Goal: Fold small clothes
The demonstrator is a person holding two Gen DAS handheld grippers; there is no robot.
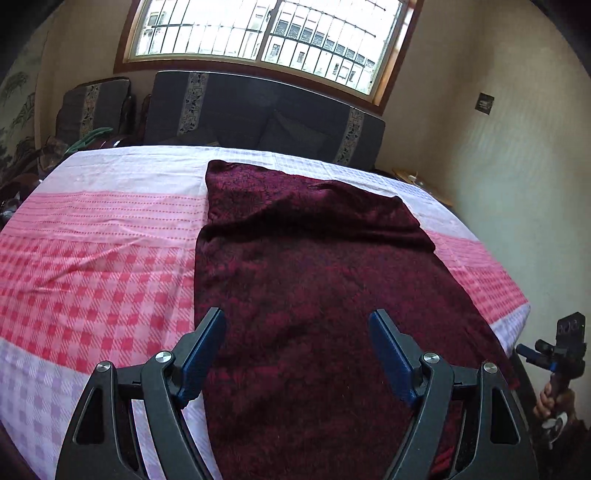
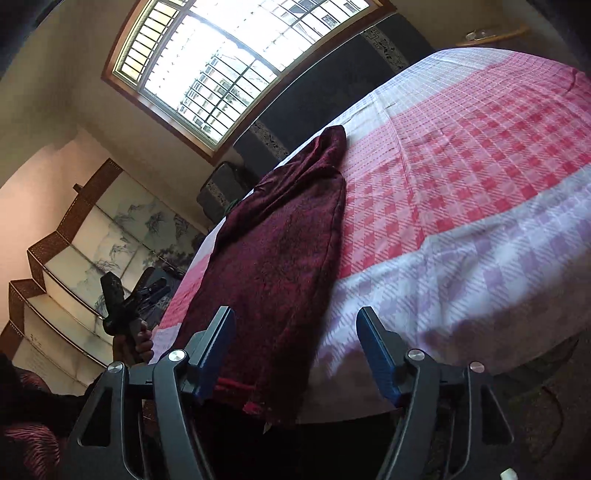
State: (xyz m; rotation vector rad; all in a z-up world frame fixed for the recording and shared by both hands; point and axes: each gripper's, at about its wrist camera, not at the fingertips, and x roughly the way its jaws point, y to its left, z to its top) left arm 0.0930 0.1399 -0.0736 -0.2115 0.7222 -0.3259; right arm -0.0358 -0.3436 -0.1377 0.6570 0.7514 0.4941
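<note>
Both pairs of fingers spread wide, gripping nothing — maroon garment flat on checked cloth.

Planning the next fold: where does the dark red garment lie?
In both wrist views the dark red garment lies lengthwise on the pink checked cloth, its near end overhanging the table edge.

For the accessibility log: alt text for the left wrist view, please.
A dark red garment lies lengthwise on a pink checked tablecloth, and the left hand-held gripper is above its near end with jaws open. A window and a dark sofa stand behind.
</note>
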